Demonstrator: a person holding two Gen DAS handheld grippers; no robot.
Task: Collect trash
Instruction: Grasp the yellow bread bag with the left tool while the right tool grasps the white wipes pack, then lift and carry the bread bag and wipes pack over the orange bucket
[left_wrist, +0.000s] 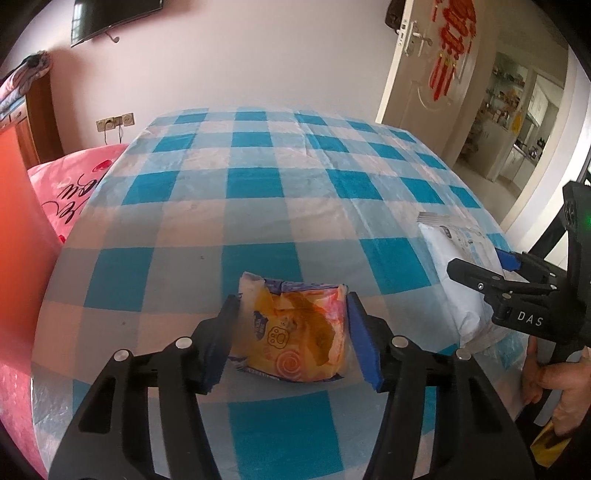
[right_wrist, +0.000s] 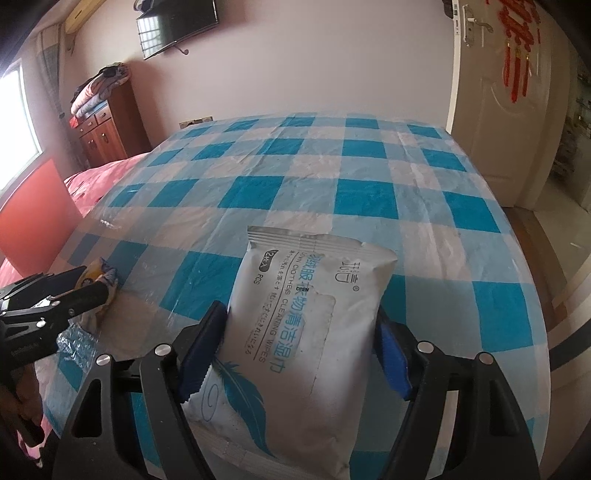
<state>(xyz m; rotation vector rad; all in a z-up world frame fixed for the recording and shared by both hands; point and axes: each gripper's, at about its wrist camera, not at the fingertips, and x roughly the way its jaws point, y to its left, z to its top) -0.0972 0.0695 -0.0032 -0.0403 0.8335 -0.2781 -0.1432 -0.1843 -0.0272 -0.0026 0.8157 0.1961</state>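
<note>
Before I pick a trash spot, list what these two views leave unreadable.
- No bin or bag shows in either view.
- Wipes pack: near end cut off by the bottom edge, right wrist view; in the left wrist view the right gripper covers part of it.
- Snack wrapper: brand print too crumpled to read; in the right wrist view the left gripper hides most of it.
- Yellow item under the hand: cut off, unidentifiable.

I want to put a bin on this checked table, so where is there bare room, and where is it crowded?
The whole far stretch of the checked tablecloth, toward the wall and the door, is bare. So is the strip between the orange wrapper and the white wipes pack. The near edge is crowded: the left hand-held gripper straddles the wrapper, the right hand-held gripper the pack.
</note>
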